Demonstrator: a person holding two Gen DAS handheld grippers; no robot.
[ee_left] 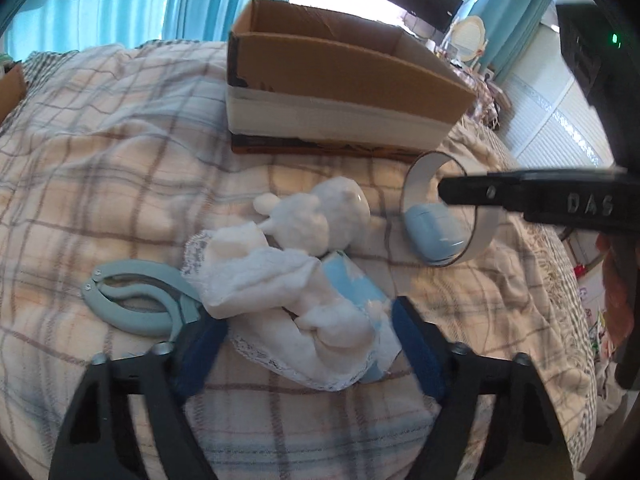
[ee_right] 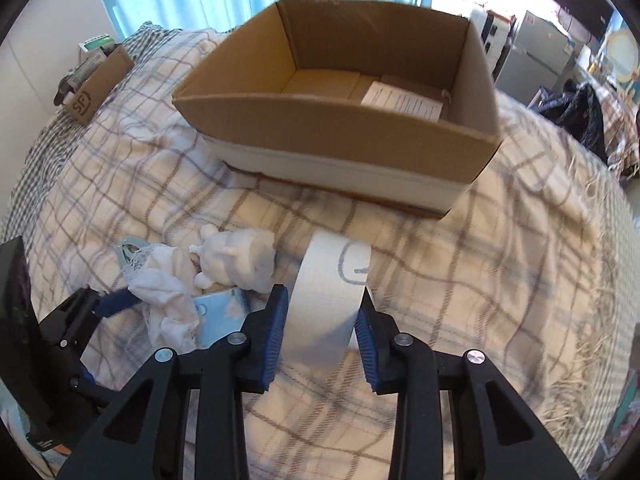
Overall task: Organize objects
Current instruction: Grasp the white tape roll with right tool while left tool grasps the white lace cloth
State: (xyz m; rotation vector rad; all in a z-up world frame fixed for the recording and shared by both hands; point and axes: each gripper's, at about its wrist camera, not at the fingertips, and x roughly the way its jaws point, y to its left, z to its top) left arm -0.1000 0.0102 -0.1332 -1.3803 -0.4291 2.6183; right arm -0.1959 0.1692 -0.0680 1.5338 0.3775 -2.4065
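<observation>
Blue pads of the right hand-held gripper (ee_right: 322, 330) are set either side of the white ring (ee_right: 326, 304), which stands on edge on the bed (ee_right: 500, 280); contact looks made, though a firm clamp can't be confirmed. Ring's axis runs across the jaws, band pointing at the cardboard box (ee_right: 340, 136). Left hand-held gripper (ee_left: 308, 336) is held apart, straddling the white plush toy (ee_left: 316, 220) and cloth (ee_left: 276, 276).

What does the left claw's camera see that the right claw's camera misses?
Only the left wrist view shows a blue case inside the white ring and most of the grey clip. Only the right wrist view shows the cardboard box's inside, with a printed sheet, and a small brown box. Both show the plush toy, white cloth and plaid blanket.
</observation>
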